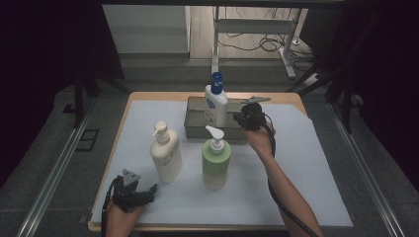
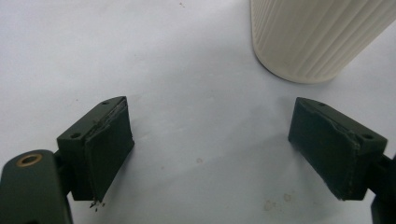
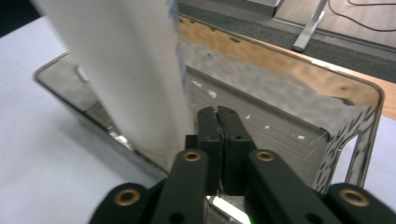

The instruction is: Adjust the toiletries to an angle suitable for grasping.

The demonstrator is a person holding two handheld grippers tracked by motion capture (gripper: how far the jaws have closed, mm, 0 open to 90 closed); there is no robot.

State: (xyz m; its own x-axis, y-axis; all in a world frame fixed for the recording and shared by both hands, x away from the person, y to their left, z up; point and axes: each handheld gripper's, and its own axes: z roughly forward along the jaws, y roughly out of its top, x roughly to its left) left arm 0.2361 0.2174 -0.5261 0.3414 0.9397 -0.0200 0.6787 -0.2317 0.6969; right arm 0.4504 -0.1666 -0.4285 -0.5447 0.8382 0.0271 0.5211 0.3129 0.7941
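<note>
Dim room, dark surround; light falls from overhead onto the white sheet (image 1: 306, 163). Soft shadows under the left gripper's pads (image 2: 109, 149). White bottle (image 3: 121, 70) beside the right gripper's tips blurred, out of focus. Tray (image 3: 355, 102) wall shows mottled reflections.

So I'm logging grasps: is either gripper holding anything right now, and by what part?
Nothing is held. The left gripper is open over the bare sheet; the right gripper is shut on nothing beside the white bottle.

three pump bottles: cream (image 1: 166, 153), green (image 1: 216, 162), white blue-capped (image 1: 216, 101); one metal tray (image 1: 195, 126).
</note>
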